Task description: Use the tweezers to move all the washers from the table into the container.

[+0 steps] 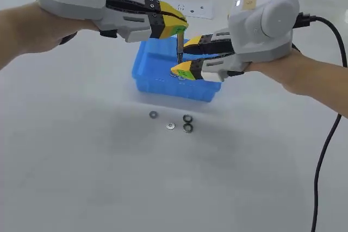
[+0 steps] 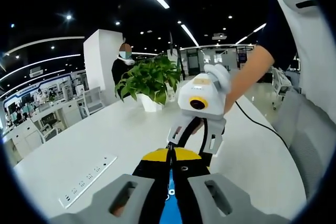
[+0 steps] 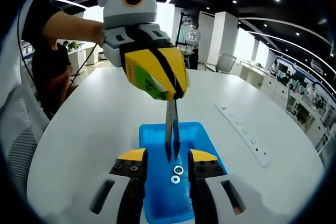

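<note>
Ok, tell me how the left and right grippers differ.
The left gripper is shut on the tweezers, which point down over the container; the right gripper is open, holding nothing. The left gripper sits higher; the right gripper sits lower, its jaws either side of the tweezers' tips. Both hover over the container.

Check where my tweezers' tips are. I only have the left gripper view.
Observer: The tweezers point down, tips over the blue container.
Operator: Anything in it?
Observer: Two washers lie on its floor, close by the tips.
Operator: How many to go?
Observer: Four washers lie on the table in front of the container, in the head view.
</note>
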